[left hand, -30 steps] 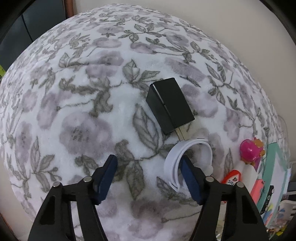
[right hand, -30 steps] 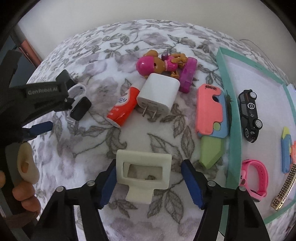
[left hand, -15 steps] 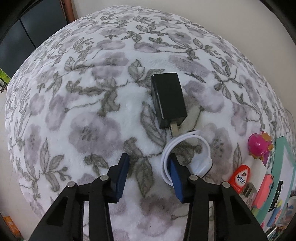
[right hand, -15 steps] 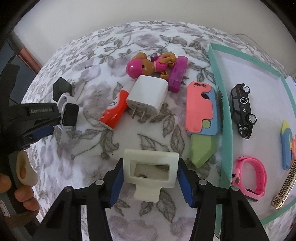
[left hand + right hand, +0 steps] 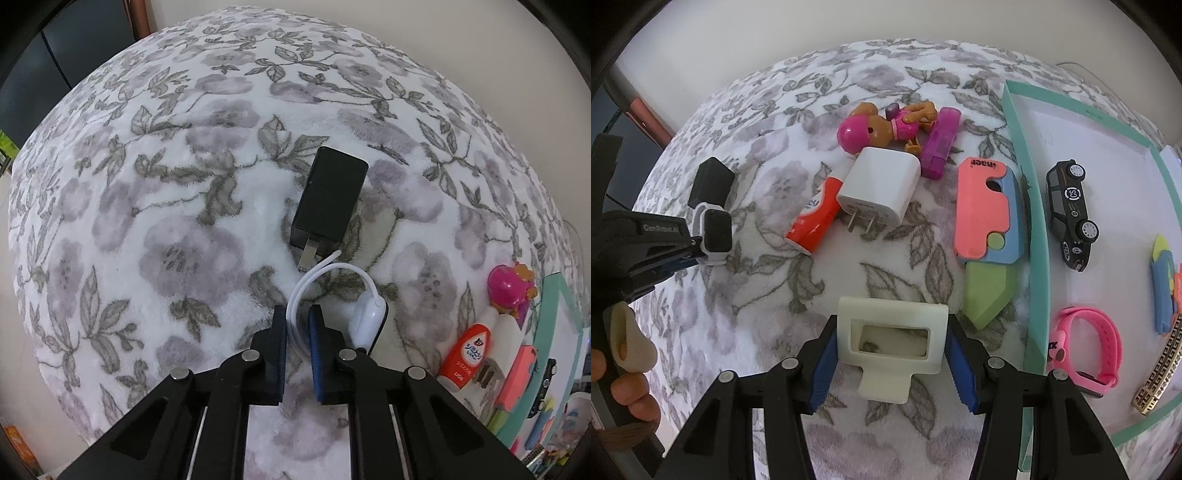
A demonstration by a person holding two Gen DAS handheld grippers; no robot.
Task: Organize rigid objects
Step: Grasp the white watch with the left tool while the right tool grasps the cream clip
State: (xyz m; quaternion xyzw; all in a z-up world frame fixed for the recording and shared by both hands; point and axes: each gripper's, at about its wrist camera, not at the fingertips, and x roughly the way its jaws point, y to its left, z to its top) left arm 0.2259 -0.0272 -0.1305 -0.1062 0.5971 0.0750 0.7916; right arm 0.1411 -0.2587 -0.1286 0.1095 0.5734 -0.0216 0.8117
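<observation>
The white smartwatch [image 5: 364, 317] lies on the floral blanket [image 5: 155, 206] at the centre of the left wrist view, its strap looping up toward 12 o'clock, where the strap tip touches the prongs of a black charger [image 5: 328, 201]. The left tongs [image 5: 297, 325] are closed on the near side of that strap, blue pads pressing it from both sides. At 3 o'clock from the watch stand a pink toy figure [image 5: 509, 288] and a red-and-white tube [image 5: 465, 356]. In the right wrist view, the right tongs [image 5: 892, 343] grip a cream rectangular frame [image 5: 892, 339] across its width, both pads touching its sides, the frame resting on the blanket. At 12 o'clock from the frame lies a white charger [image 5: 881, 190], prongs pointing toward the camera, leaning against the tube at its 9 o'clock side; beyond it, the toy figure touches a purple stick [image 5: 940, 147]. At 2 o'clock from the frame a coral, blue and green toy knife [image 5: 988, 221] lies just beside the teal rim of a tray [image 5: 1034, 258]. Inside the tray sit a black toy car [image 5: 1071, 212], a pink wristband [image 5: 1086, 347] and a gold patterned bracelet [image 5: 1156, 380]. At 9 o'clock, the left tongs appear side-on, holding the smartwatch beside the black charger.
</observation>
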